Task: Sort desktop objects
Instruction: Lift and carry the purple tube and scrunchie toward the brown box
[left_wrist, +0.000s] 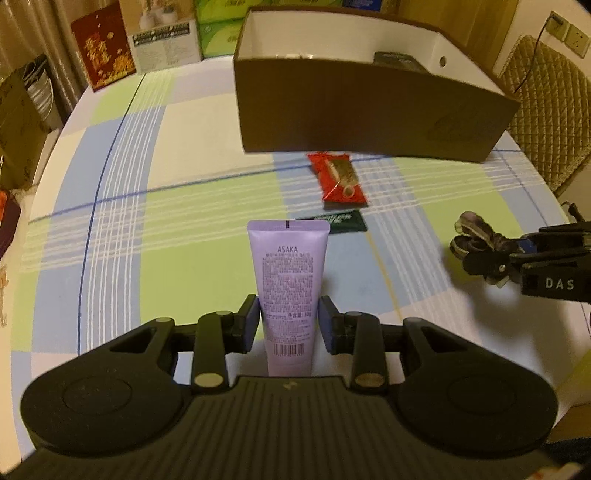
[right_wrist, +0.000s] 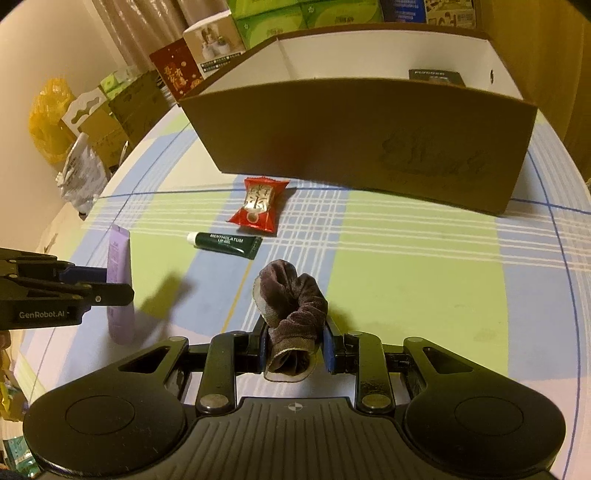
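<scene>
My left gripper (left_wrist: 289, 315) is shut on a lilac cream tube (left_wrist: 287, 280), held above the checked tablecloth; the tube (right_wrist: 120, 291) and that gripper (right_wrist: 110, 284) also show at the left of the right wrist view. My right gripper (right_wrist: 294, 345) is shut on a dark purple velvet scrunchie (right_wrist: 291, 306), seen too at the right of the left wrist view, scrunchie (left_wrist: 476, 238) in gripper (left_wrist: 480, 254). On the cloth lie a red snack packet (right_wrist: 258, 205) (left_wrist: 338, 179) and a green lip-gel tube (right_wrist: 225, 243) (left_wrist: 340, 219). Behind them stands a brown open box (left_wrist: 369, 110) (right_wrist: 351, 136).
A dark item (right_wrist: 436, 76) rests inside the box. Cartons and tissue packs (left_wrist: 162, 44) line the table's far edge. A quilted chair back (left_wrist: 546, 107) stands at the right. Bags and cardboard boxes (right_wrist: 85, 129) sit beyond the table's left edge.
</scene>
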